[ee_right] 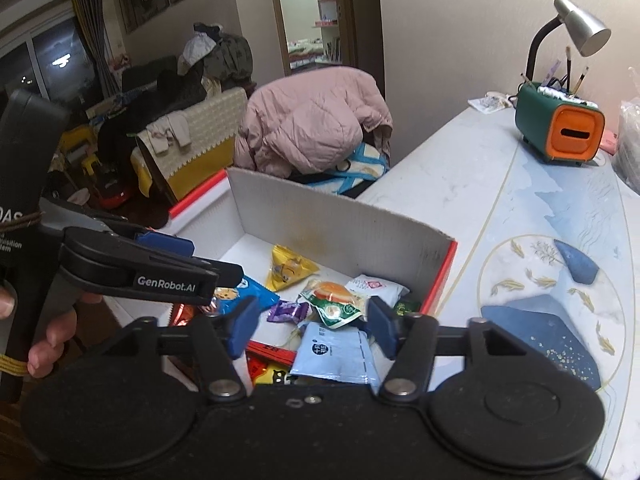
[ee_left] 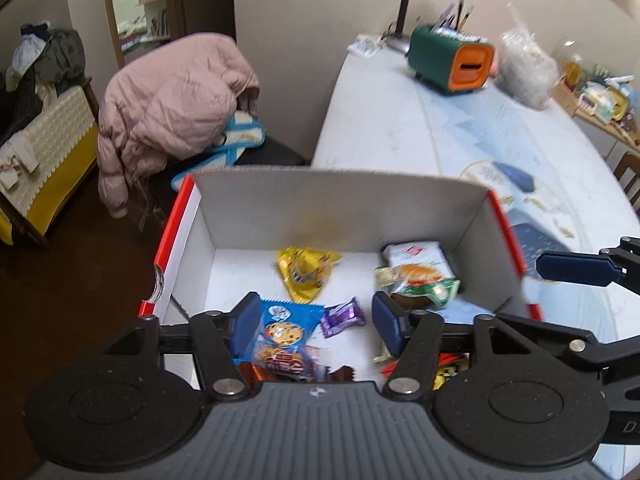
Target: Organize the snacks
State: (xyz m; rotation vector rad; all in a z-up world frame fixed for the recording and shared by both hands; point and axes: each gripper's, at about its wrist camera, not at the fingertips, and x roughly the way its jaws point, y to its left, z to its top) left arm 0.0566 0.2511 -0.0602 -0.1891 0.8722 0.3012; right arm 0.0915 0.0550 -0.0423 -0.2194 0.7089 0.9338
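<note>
Snacks lie loose in the box (ee_left: 224, 220), under both claws. Left claw (ee_left: 316, 322) hangs open and empty, cookie pack (ee_left: 280, 332) just inside its left finger; right claw (ee_right: 308, 330) gapes over the blue packet (ee_right: 336, 354). Best lower straight, straddle one wrapper, then squeeze gently.

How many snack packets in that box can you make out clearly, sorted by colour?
Partly hidden packets near the grippers are left out.
Yellow: 1, the yellow triangular packet
Blue: 2, the cookie packet and the pale blue sachet
Purple: 1, the purple candy
White: 1, the white packet
Green and white: 1, the burger packet
Total: 6
</note>
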